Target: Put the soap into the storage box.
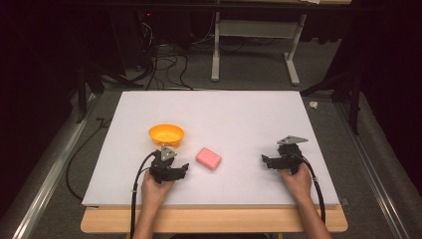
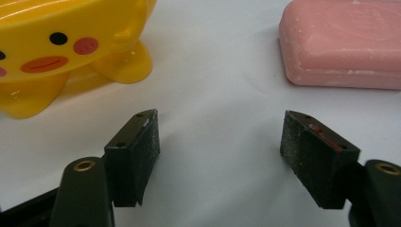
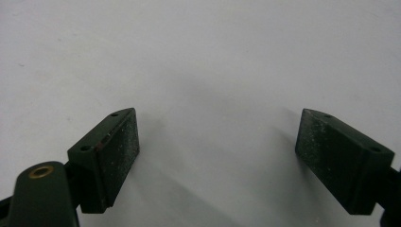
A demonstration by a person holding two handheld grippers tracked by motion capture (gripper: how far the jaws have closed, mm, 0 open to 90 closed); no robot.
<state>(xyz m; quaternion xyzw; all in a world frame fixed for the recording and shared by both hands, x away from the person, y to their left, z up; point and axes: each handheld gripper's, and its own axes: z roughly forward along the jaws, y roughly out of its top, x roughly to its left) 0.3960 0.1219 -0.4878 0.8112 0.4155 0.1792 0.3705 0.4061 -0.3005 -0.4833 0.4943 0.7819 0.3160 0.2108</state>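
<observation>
The soap (image 2: pixel 343 45) is a pink, rounded bar with an oval stamped into its top face. It lies flat on the white table (image 1: pixel 239 114), just ahead of the left gripper (image 2: pixel 220 142) and off to its right — beside a yellow duck-faced dish (image 2: pixel 61 47) ahead to the left. The left gripper is held low and nearly level, jaws spread with nothing between them. The right gripper (image 3: pixel 217 156) sits well apart, also released. In the high view the bar's long axis slants across the table, one end toward the left gripper (image 1: pixel 185 168).

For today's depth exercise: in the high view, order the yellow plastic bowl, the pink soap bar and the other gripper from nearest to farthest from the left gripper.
1. Yellow plastic bowl, just beyond the left gripper.
2. Pink soap bar, to its right; nearly a tie.
3. Right gripper, far right.
</observation>
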